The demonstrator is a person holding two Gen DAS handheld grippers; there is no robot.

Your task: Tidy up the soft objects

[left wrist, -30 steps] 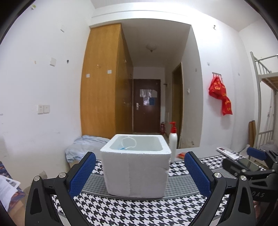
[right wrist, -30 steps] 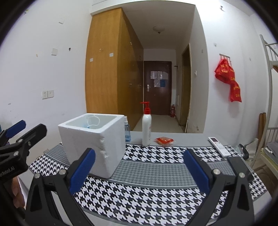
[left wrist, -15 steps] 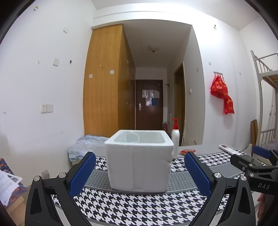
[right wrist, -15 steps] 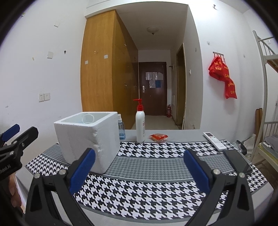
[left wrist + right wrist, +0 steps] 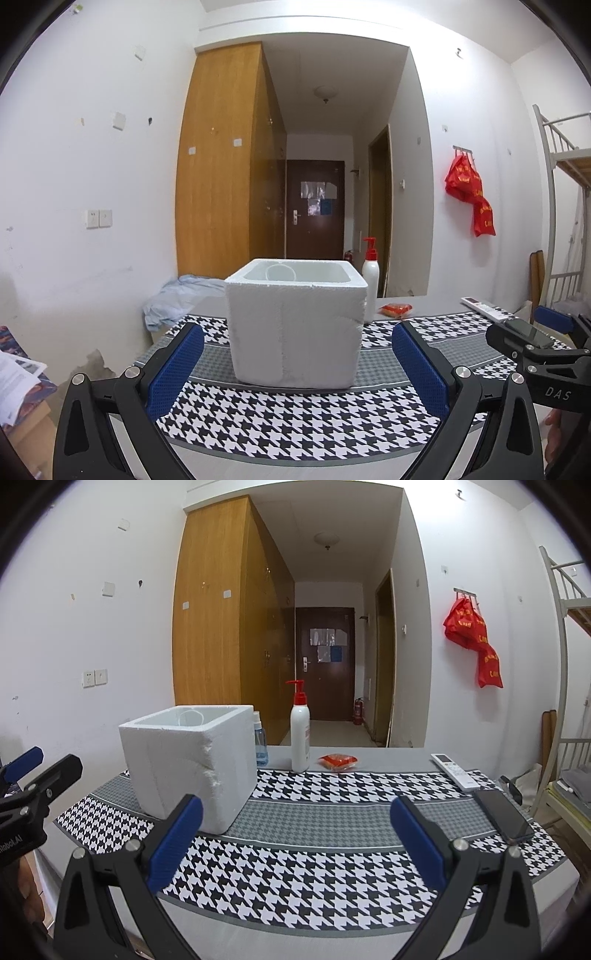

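A white foam box [image 5: 295, 321] stands open-topped on the houndstooth cloth [image 5: 295, 421]; a thin white loop shows inside it. It also shows in the right wrist view [image 5: 192, 764], left of centre. My left gripper [image 5: 295, 363] is open and empty, held in front of the box. My right gripper [image 5: 295, 843] is open and empty, above the cloth [image 5: 314, 878] to the right of the box. A small red soft packet [image 5: 338, 761] lies on the grey table behind the cloth and also shows in the left wrist view [image 5: 397, 309].
A white pump bottle [image 5: 300, 734] and a small blue spray bottle [image 5: 260, 746] stand behind the box. A white remote [image 5: 454, 771] and a black phone [image 5: 504, 819] lie at the right. A light-blue cloth [image 5: 177, 299] lies at the table's far left. A bunk-bed frame [image 5: 561, 701] stands at the right.
Both grippers have drawn back from the table and risen a little; the box looks smaller and further away. Both stay open and empty.
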